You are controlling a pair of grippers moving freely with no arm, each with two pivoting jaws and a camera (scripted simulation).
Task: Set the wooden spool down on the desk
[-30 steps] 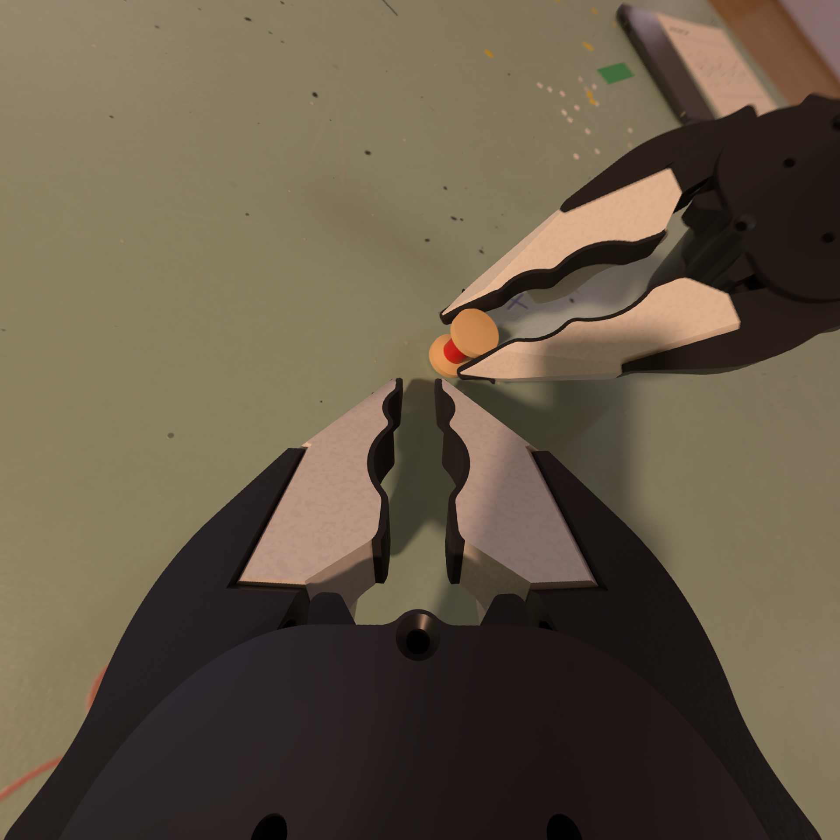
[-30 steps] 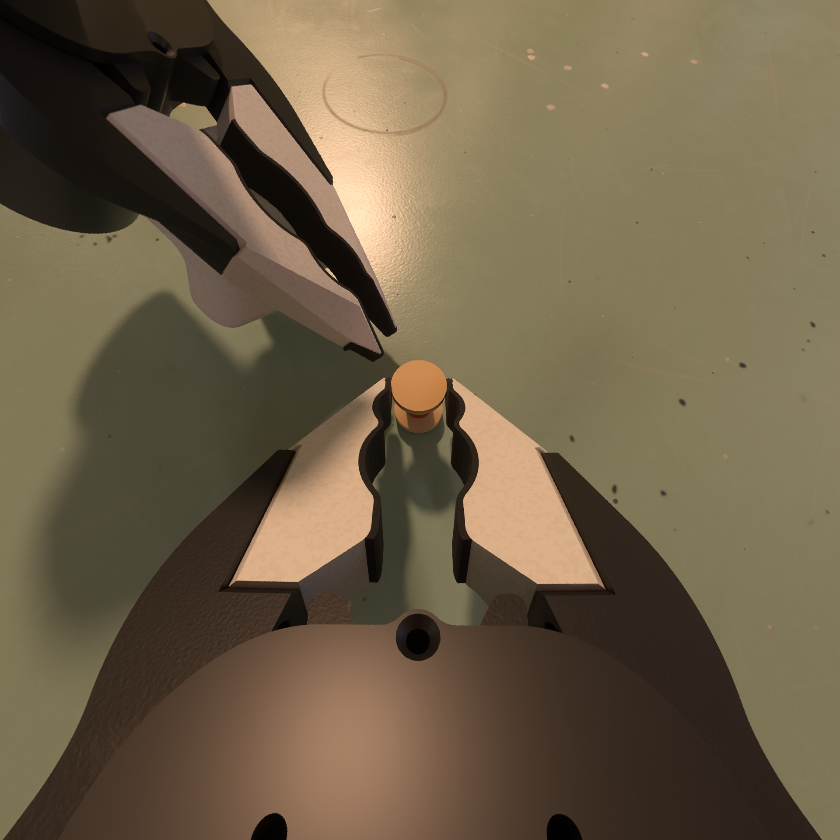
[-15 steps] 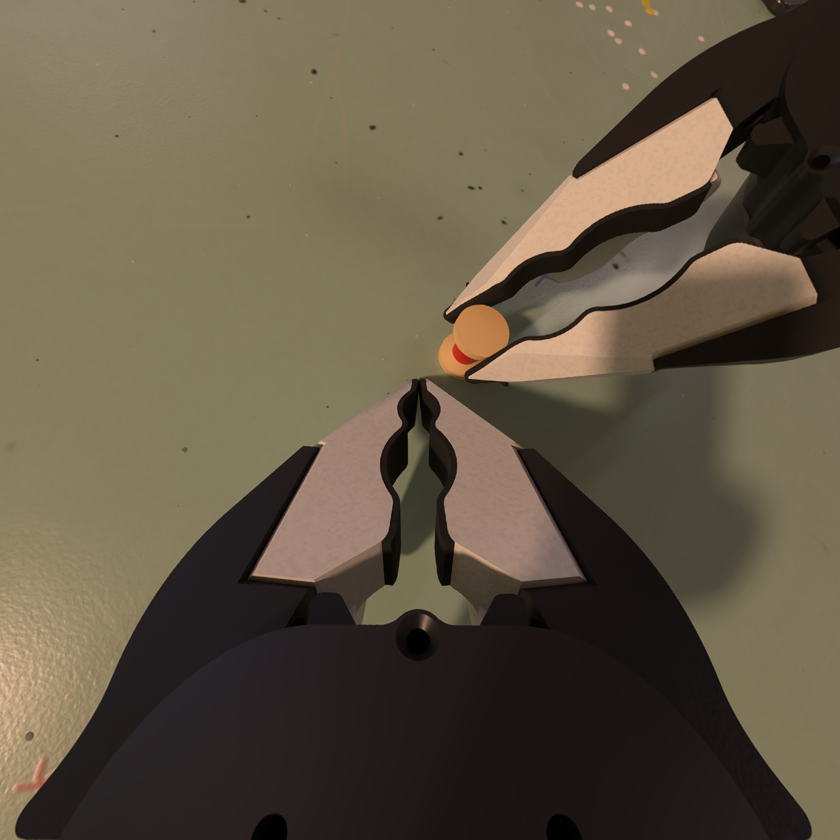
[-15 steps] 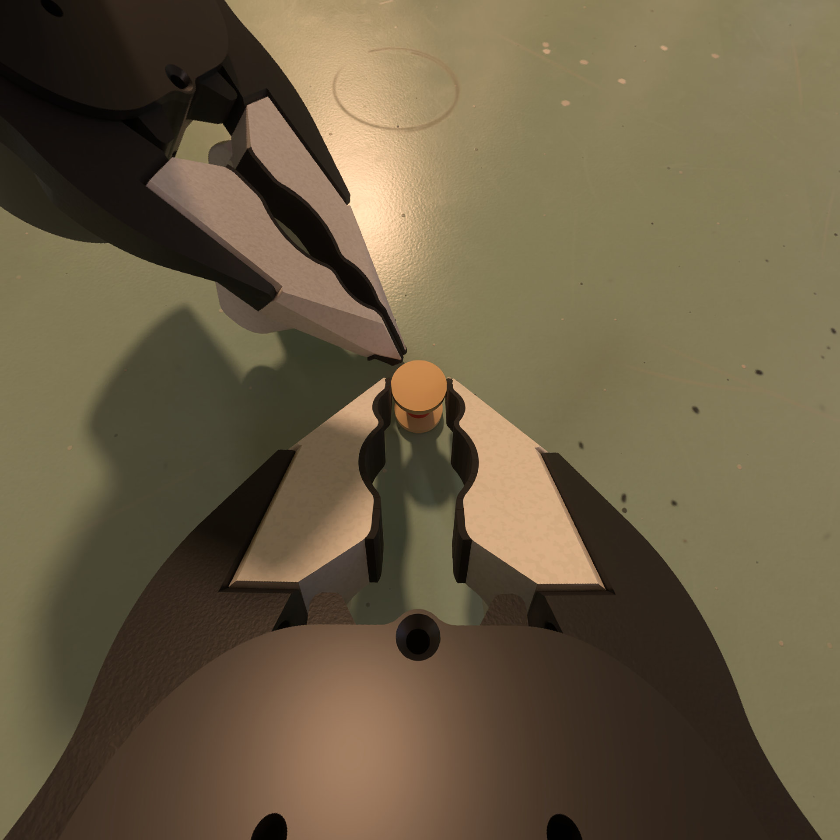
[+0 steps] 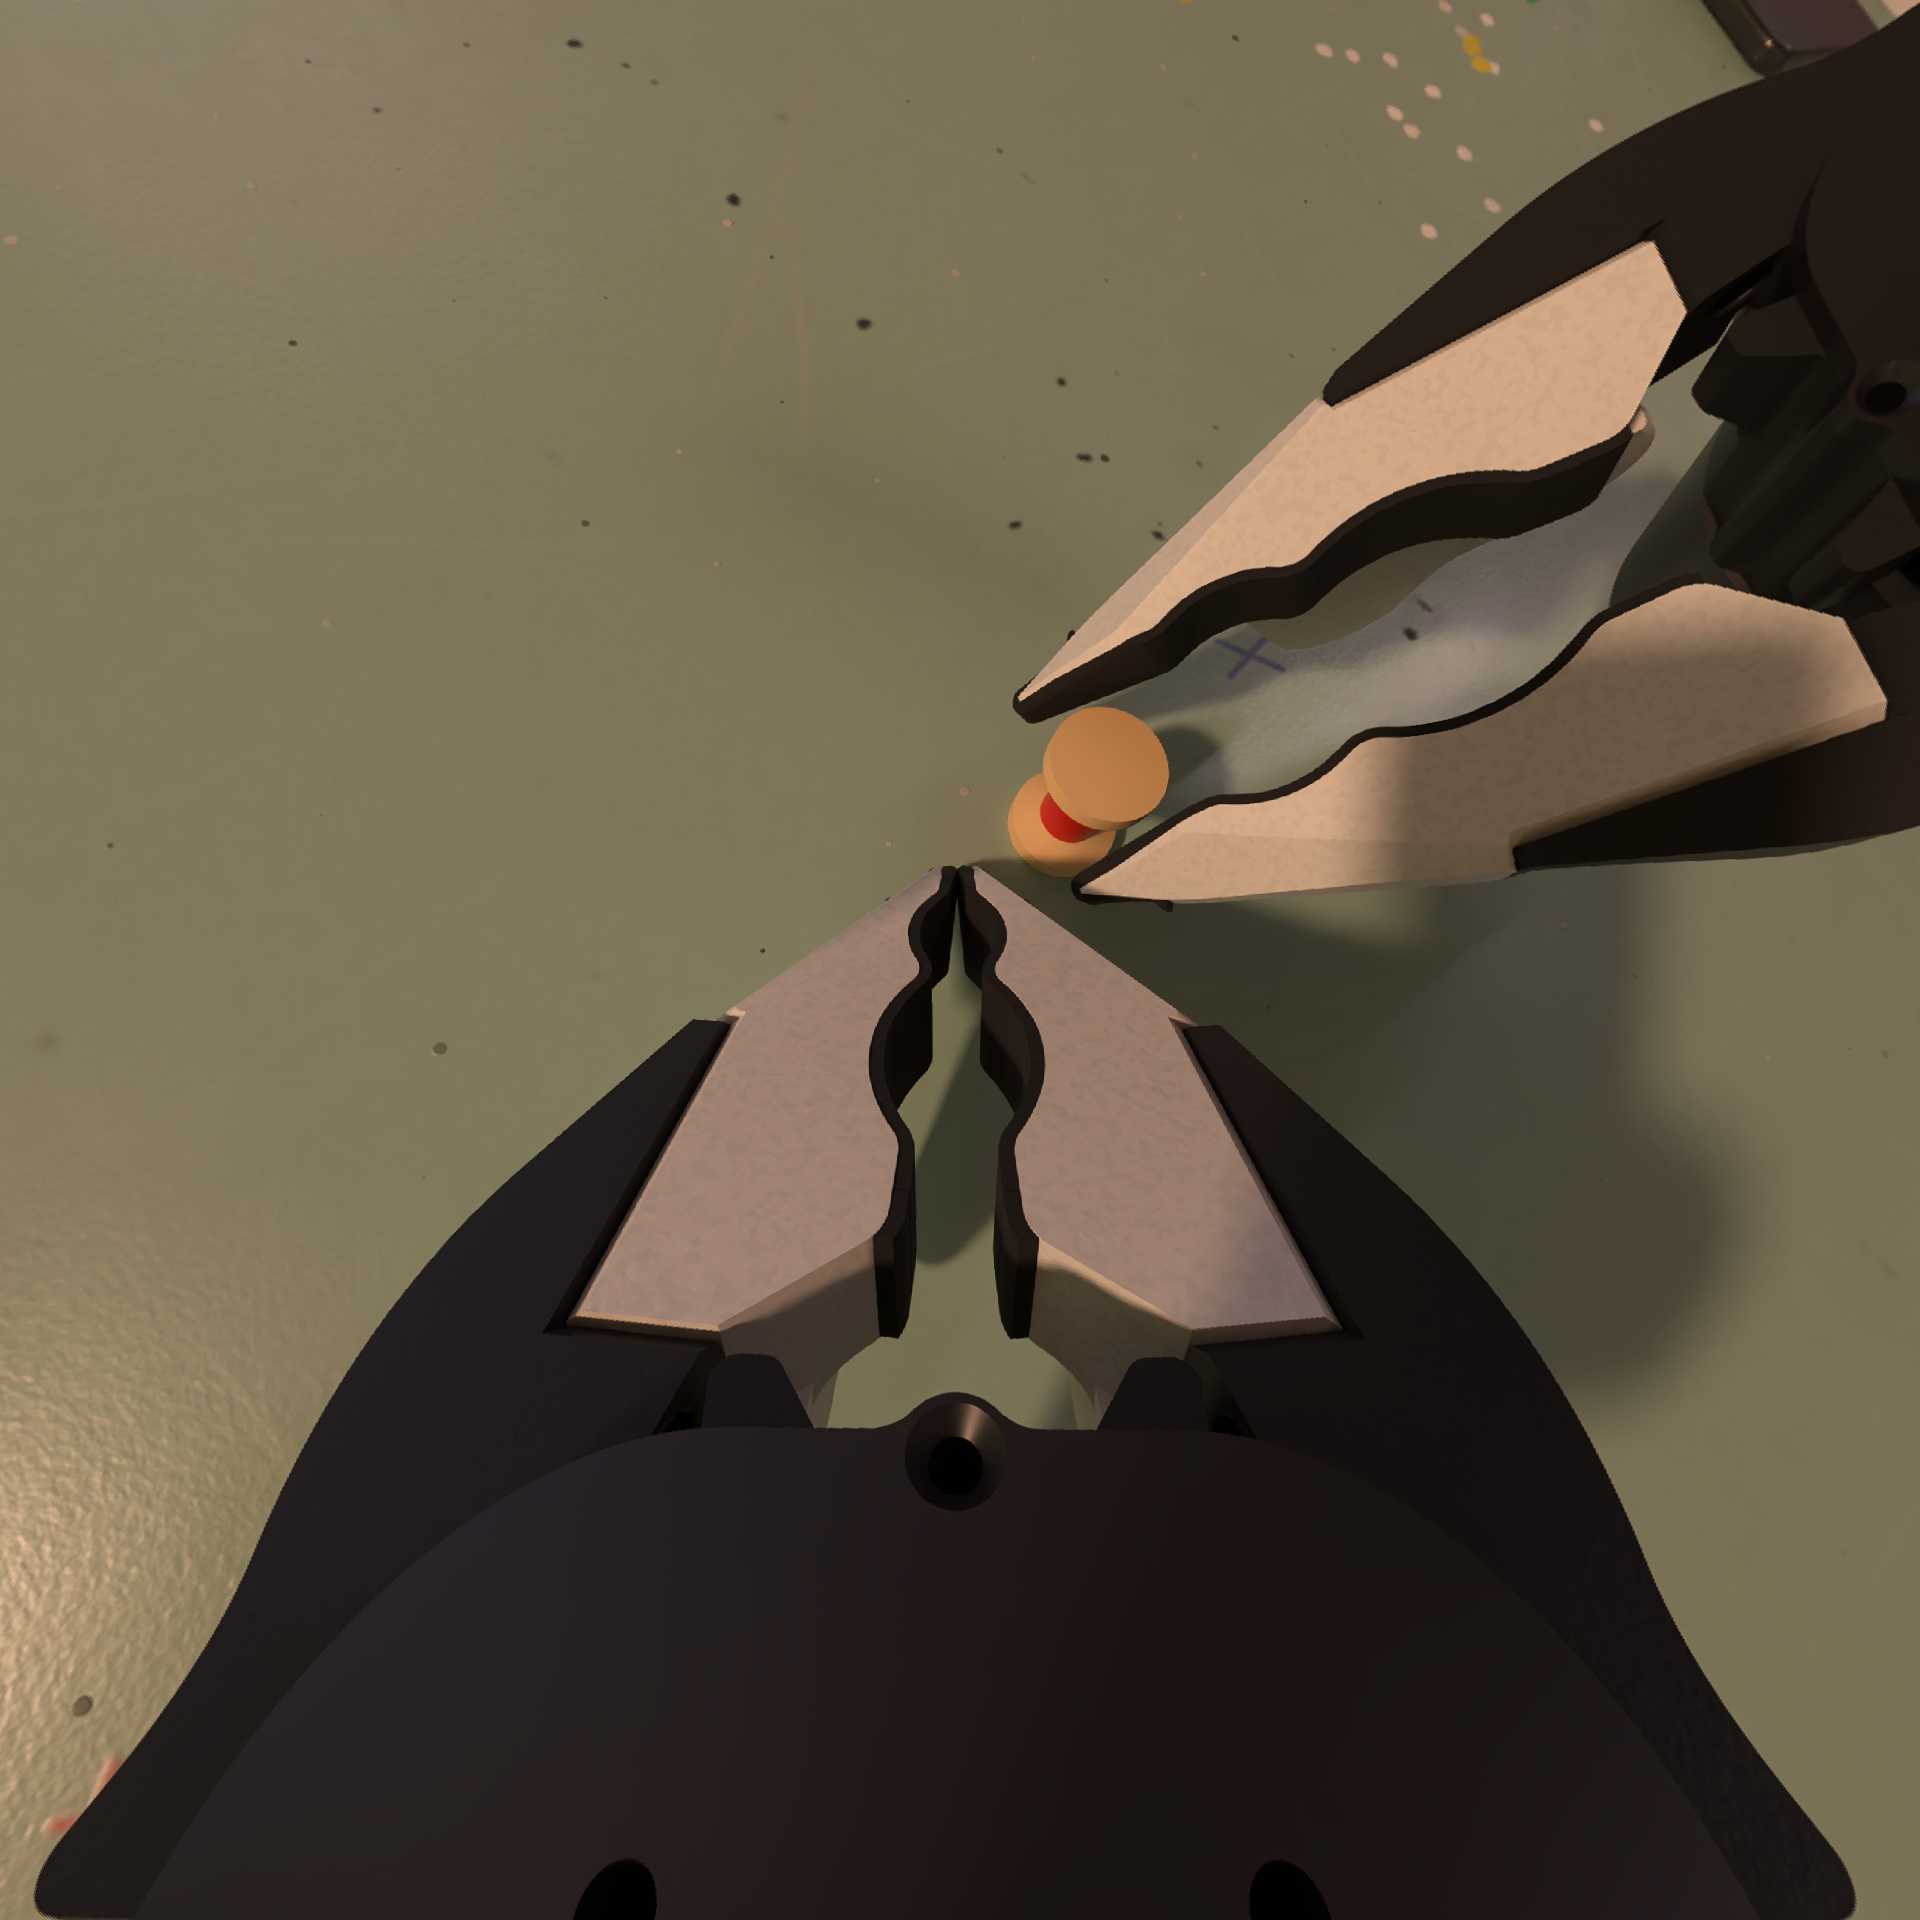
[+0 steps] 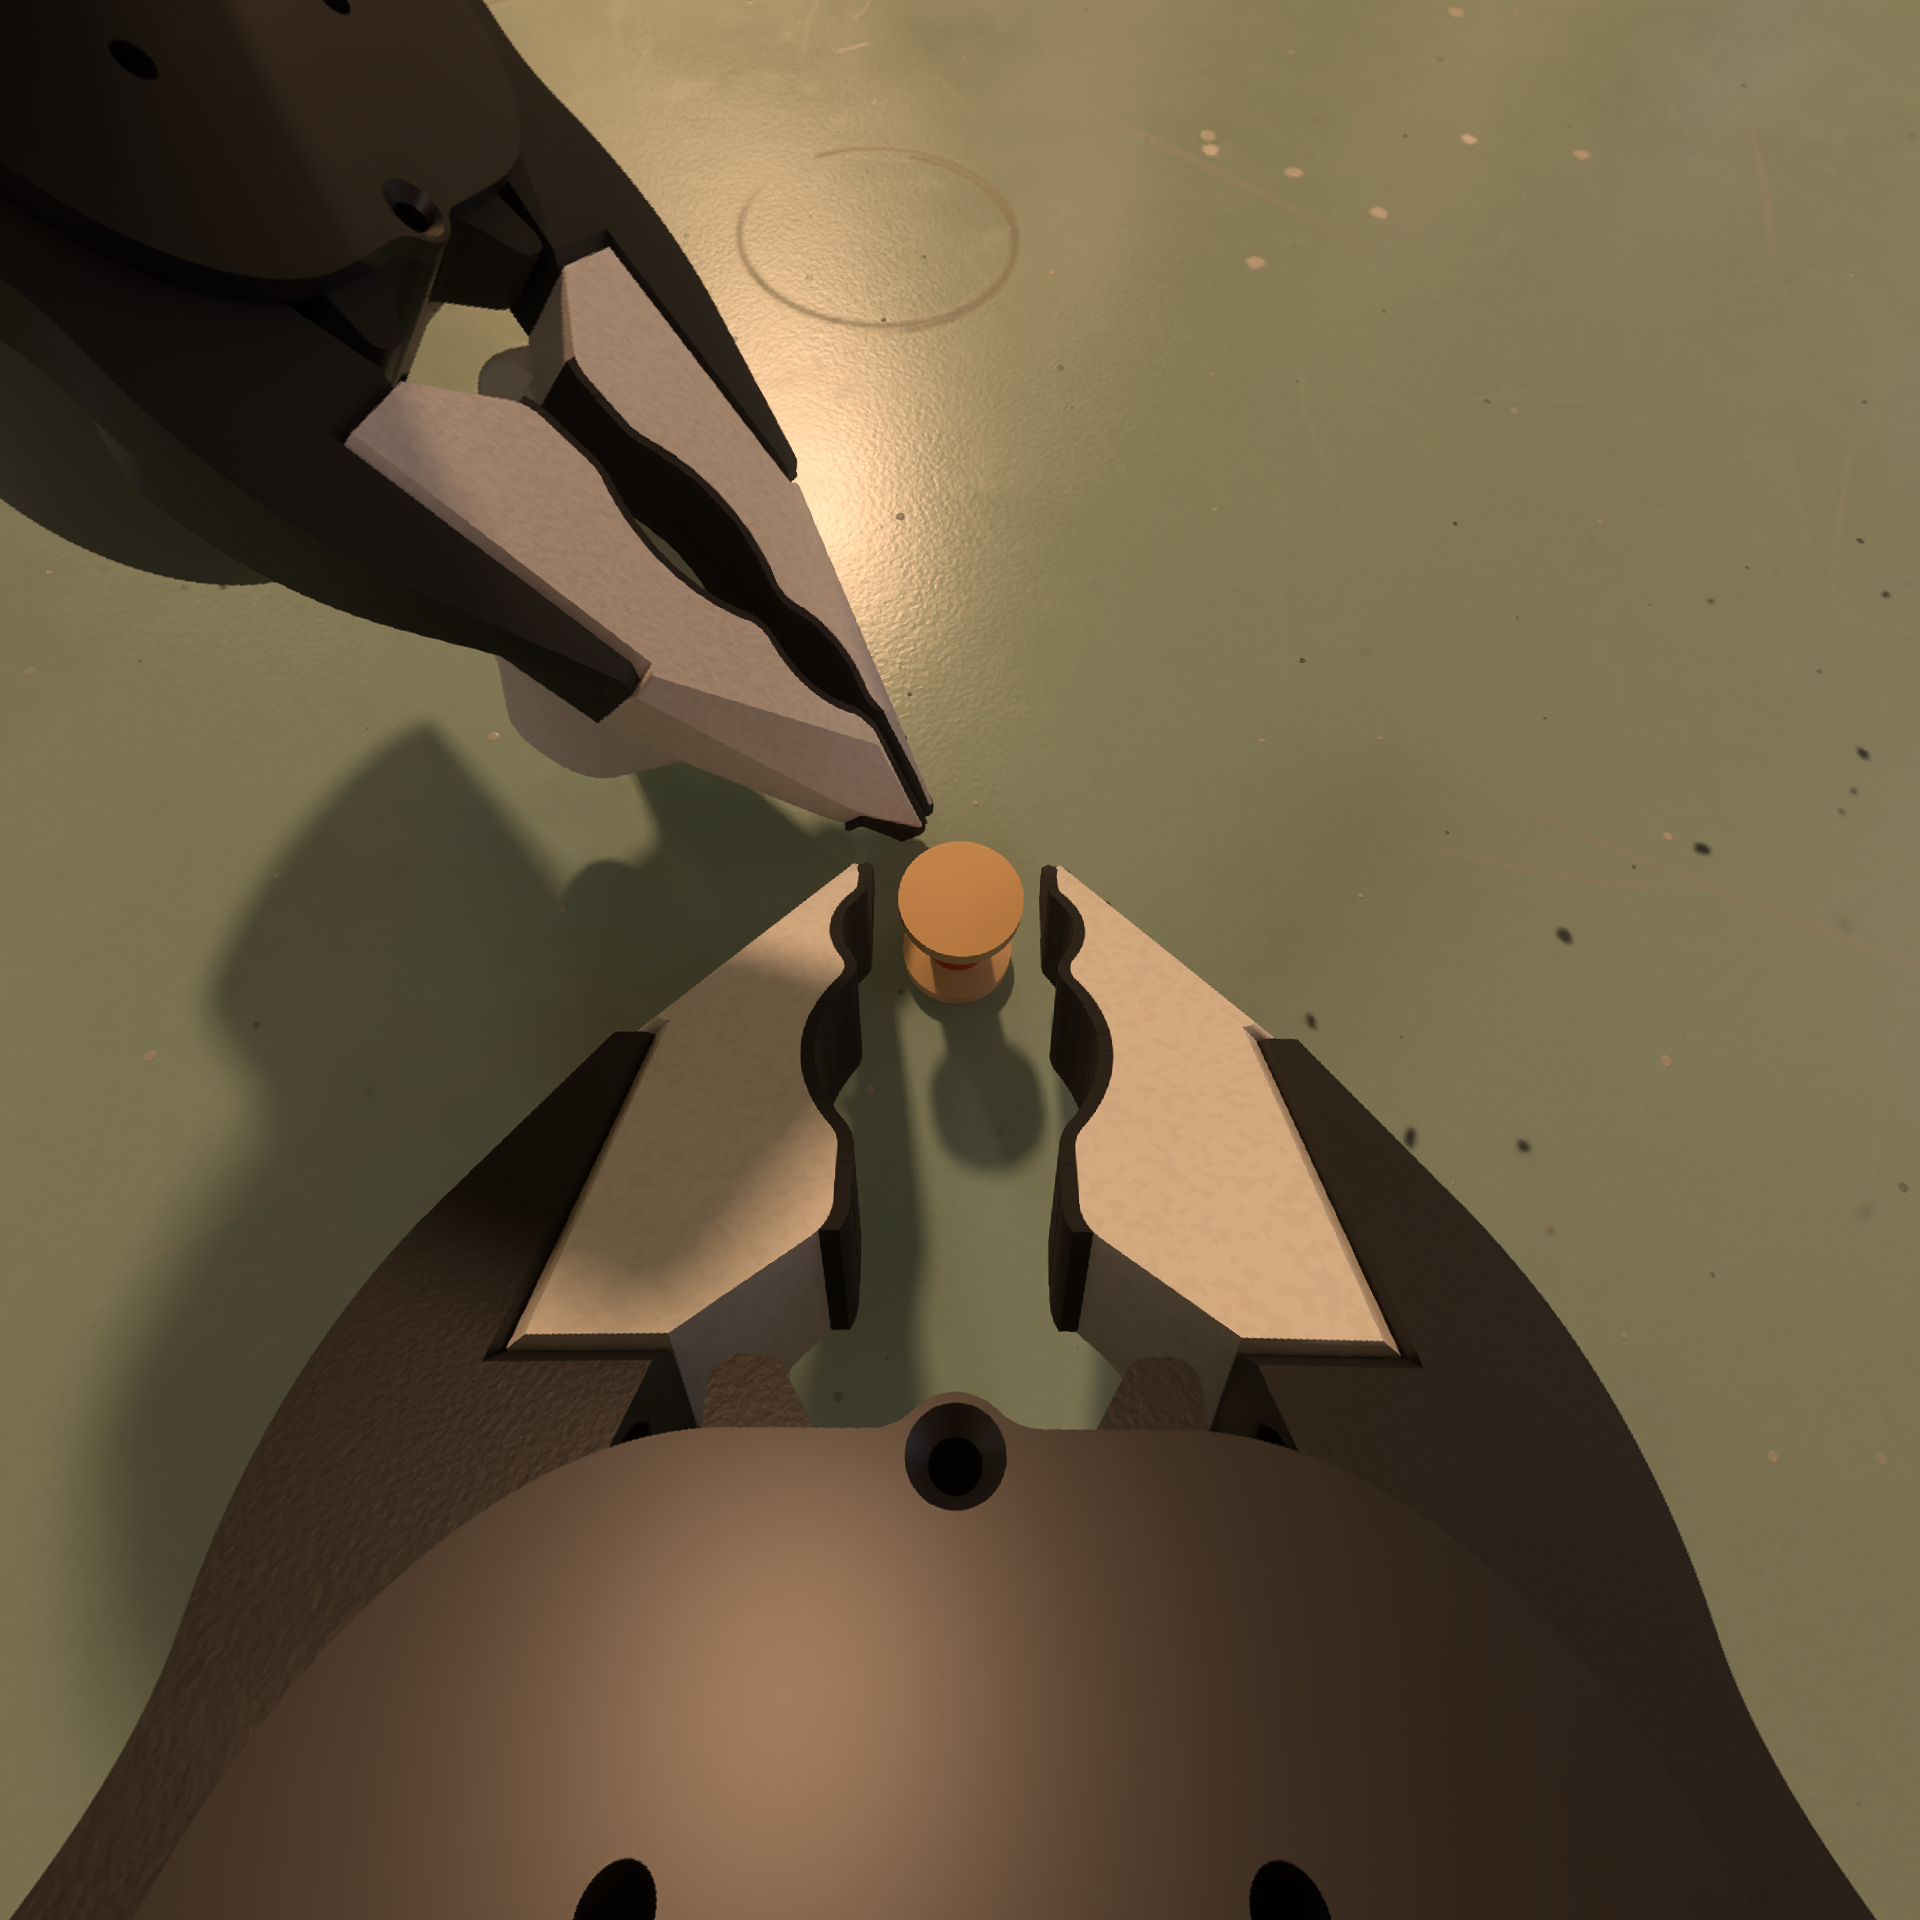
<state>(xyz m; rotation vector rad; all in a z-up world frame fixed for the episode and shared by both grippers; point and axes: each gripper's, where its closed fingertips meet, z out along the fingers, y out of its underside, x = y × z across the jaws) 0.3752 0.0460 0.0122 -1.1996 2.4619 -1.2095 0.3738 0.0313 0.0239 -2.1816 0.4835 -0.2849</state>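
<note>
The wooden spool [image 6: 958, 916] with red thread stands upright on the green desk [image 6: 1455, 623]. My right gripper [image 6: 951, 881] is open, with a finger on each side of the spool and a small gap to each. The spool [image 5: 1099, 788] also shows in the left wrist view, between the tips of the right gripper [image 5: 1049, 800]. My left gripper [image 5: 956, 875] is shut and empty, its tip just short of the spool. In the right wrist view the left gripper [image 6: 902, 823] points at the spool from the upper left.
A faint ring mark [image 6: 878, 237] lies on the desk beyond the spool. A dark flat object [image 5: 1766, 26] sits at the far right corner in the left wrist view. Paint specks dot the desk.
My right gripper has opened and let go of the spool, which now stands on the desk. My left gripper has closed fully and stayed near the spool.
</note>
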